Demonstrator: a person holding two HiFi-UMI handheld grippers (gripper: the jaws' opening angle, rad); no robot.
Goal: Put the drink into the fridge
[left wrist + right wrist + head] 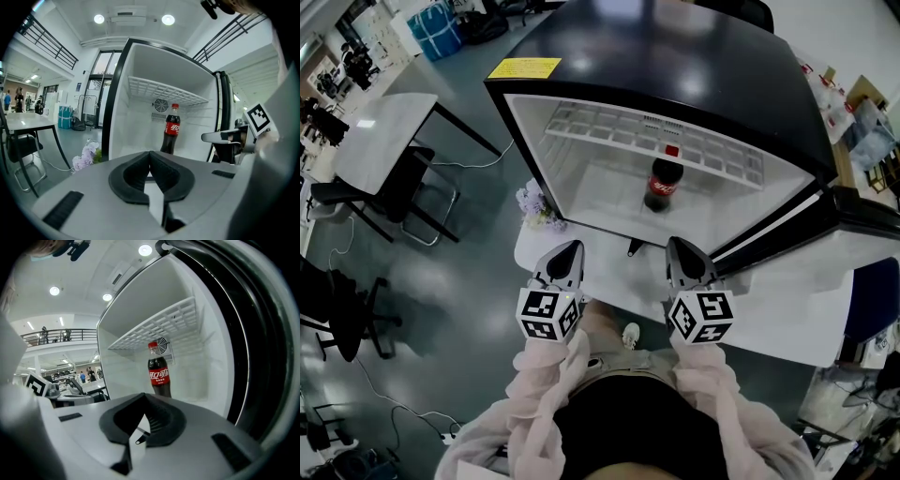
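Head view showed the left gripper point(566, 251) and right gripper point(682, 249) side by side just outside the open fridge point(694, 47), each clenched on nothing, jaws together. Beyond them the bottle point(661, 184) stood upright on the fridge floor, under the wire shelf point(581, 127), untouched by either.
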